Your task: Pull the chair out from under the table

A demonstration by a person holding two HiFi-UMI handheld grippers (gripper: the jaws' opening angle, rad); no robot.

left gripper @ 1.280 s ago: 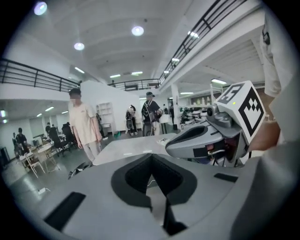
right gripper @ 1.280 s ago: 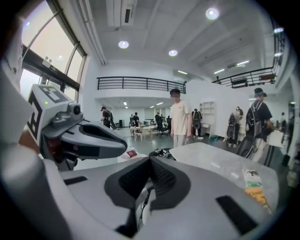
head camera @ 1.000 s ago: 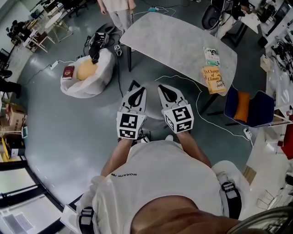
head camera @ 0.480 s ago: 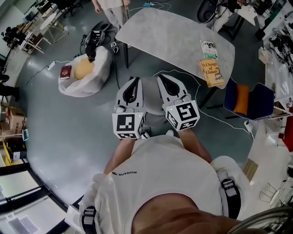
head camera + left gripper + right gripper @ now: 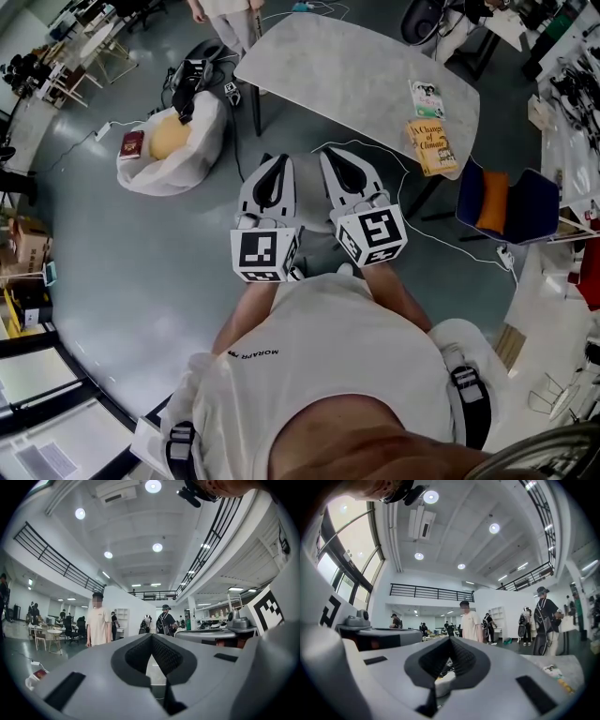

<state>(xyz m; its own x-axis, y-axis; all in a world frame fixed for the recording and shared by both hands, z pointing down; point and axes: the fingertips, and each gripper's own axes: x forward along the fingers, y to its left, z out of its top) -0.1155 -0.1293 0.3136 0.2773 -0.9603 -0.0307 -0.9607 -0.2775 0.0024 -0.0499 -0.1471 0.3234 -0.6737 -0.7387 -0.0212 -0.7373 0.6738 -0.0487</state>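
Off to the far left of the left claw [image 5: 277, 165], a slumped white sack [image 5: 187, 169] lay on the floor, well apart, with open grey floor between it and the claw. The left claw pointed level with its jaws pressed together on nothing. Just below and between the two claws stood the chair [image 5: 309, 202], its pale grey seat seemingly clear of the near edge of the table [image 5: 347, 84], which lay just beyond the claw tips. The right claw [image 5: 332, 156] was held the same way, level, jaws together and empty. Judging by that, the pull looked finished or nearly so, and neither claw had hold of the chair. If it needed to come further, the next move would call for opening a claw, dropping to the seat's rim or back, clamping there and drawing toward the person. Beyond the right claw, books [image 5: 433, 145] lay near the table's end. A white cable [image 5: 441, 248] trailed over the floor to its right, and a blue chair [image 5: 525, 220] stood further right, so the freest room seemed to be straight back and leftward.
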